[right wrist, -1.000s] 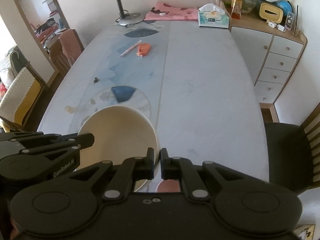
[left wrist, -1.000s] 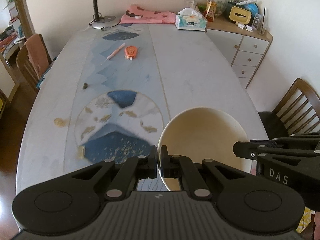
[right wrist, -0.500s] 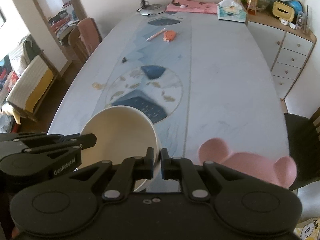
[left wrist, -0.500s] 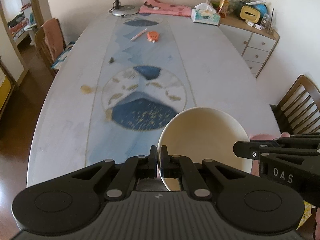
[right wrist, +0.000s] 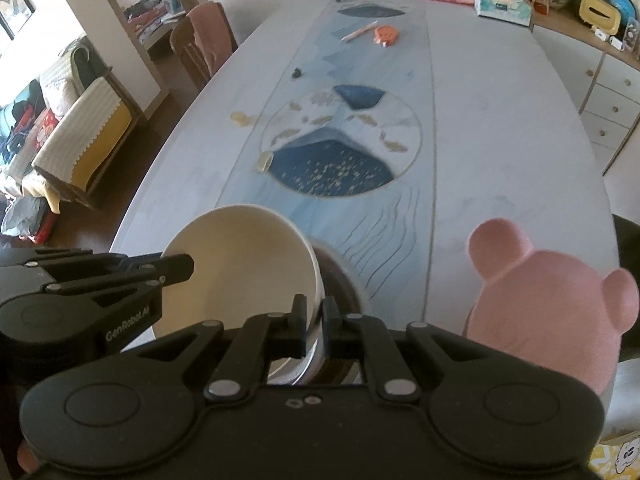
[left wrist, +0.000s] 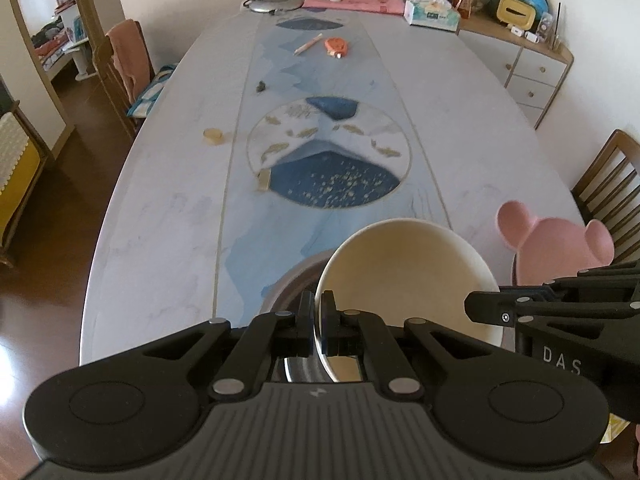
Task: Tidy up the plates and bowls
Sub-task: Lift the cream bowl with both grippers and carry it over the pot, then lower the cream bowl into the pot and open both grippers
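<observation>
The left gripper has its jaws clamped on the cream bowl's left rim, and the right gripper pinches the opposite rim. The empty bowl hangs over a steel bowl on the tabletop, beside a pink bear-shaped plate.

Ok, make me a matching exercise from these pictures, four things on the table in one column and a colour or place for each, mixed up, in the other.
Things:
1. cream bowl
2. bear-shaped dish
3. tissue box
4. metal bowl

Descriptions:
A. pink, near the table's right edge
B. far end of the table, beside the sideboard
C. rim pinched by the left gripper and the right gripper
D. on the table just under the held bowl

Pairs: 1-C, 2-A, 3-B, 4-D
</observation>
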The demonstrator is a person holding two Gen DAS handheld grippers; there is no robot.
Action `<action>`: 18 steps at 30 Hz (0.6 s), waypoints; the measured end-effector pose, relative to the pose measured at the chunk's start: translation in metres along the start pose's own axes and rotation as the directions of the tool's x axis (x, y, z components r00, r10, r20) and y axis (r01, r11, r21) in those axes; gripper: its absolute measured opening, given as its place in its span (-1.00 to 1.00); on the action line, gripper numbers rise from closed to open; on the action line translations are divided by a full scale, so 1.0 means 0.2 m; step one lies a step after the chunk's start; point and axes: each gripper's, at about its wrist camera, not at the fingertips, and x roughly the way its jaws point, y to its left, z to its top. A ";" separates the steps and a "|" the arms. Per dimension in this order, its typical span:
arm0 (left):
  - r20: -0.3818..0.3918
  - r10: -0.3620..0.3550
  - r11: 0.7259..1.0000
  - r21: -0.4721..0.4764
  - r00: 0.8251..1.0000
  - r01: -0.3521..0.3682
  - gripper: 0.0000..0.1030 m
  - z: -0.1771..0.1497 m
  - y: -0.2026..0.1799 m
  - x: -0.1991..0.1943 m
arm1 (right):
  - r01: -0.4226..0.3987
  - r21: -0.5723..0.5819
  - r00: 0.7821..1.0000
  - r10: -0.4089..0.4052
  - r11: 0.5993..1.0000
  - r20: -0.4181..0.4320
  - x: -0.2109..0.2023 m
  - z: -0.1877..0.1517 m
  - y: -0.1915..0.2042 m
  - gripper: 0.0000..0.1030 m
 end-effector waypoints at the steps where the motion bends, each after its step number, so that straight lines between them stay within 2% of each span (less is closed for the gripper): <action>1: -0.005 0.001 1.000 0.001 1.000 -0.001 -0.96 -0.01 0.01 0.01 | 0.001 -0.003 1.000 -0.001 1.000 -0.005 0.01 -0.01 0.01 -0.84; 18: -0.003 0.025 0.999 0.044 1.000 -0.024 -0.96 -0.14 0.02 0.11 | 0.023 -0.041 0.998 -0.025 0.999 -0.055 0.15 -0.11 0.07 -0.84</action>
